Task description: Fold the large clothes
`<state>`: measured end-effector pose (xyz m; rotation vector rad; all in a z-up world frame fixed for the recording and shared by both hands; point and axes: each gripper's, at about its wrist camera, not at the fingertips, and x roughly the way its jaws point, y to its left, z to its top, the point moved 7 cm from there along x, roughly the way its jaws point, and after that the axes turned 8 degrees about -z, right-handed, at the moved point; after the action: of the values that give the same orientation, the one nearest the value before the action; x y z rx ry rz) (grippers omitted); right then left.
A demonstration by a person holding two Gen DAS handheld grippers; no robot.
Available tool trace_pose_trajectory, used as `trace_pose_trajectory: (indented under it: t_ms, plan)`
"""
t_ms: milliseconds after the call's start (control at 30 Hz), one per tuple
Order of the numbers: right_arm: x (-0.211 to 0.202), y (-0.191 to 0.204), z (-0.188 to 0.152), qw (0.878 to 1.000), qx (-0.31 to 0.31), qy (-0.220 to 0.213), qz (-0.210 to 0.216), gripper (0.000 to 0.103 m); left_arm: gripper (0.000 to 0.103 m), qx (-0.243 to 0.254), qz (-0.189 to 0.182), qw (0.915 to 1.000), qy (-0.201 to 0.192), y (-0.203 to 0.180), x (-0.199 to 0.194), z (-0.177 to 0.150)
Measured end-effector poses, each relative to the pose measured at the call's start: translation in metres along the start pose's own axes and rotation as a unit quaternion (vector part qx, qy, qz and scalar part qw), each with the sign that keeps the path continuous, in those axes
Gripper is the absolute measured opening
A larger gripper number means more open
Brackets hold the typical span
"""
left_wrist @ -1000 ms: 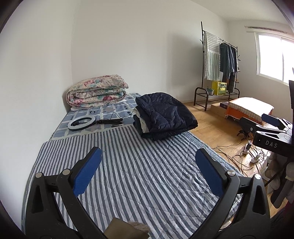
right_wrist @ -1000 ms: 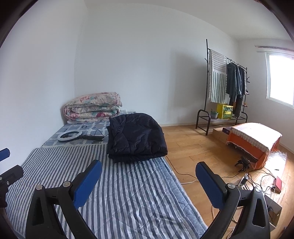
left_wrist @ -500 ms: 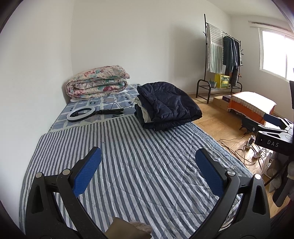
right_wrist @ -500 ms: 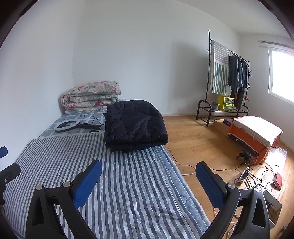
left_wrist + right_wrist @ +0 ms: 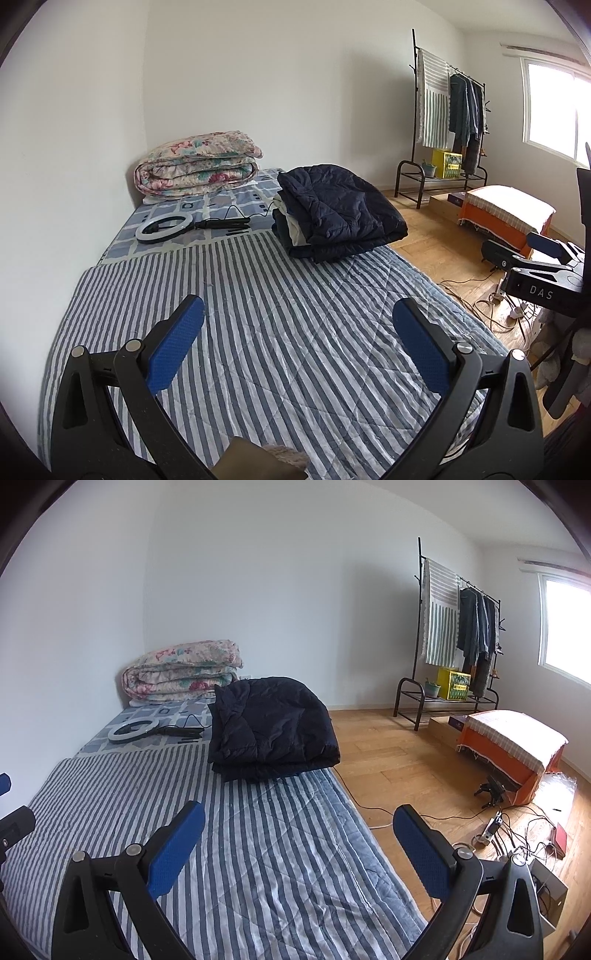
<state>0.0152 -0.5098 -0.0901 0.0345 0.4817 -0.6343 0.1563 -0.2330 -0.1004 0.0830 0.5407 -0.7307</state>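
A folded dark navy quilted jacket (image 5: 343, 210) tops a small stack of folded clothes at the far right part of the striped bed cover (image 5: 258, 325); the right wrist view shows the same jacket (image 5: 273, 727). My left gripper (image 5: 297, 343) hovers open above the near half of the bed, nothing between its blue pads. Above the bed's right edge, my right gripper (image 5: 297, 843) is open and holds nothing. The right gripper's body (image 5: 535, 273) shows at the right of the left wrist view. The left gripper's tip (image 5: 11, 819) peeks in at the left edge of the right wrist view.
A rolled floral quilt (image 5: 197, 168) lies against the far wall, with a ring light (image 5: 164, 229) and its cable beside it. On the wooden floor stand a clothes rack (image 5: 458, 635), an orange-covered bench (image 5: 513, 746), and cables with a power strip (image 5: 491, 830).
Both cameras shifted slightly; the folded pile sits a little lower and closer in the views. Both grippers stayed open.
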Motion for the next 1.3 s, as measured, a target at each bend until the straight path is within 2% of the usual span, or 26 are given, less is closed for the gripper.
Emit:
trace_pose_trajectory:
  t_ms: [1300]
  plan:
    - [-0.001,0.017,-0.003,1.000,-0.016,-0.002,0.002,0.103,0.103,-0.008,0.001,1.0000,-0.002,0.003,-0.003,0.001]
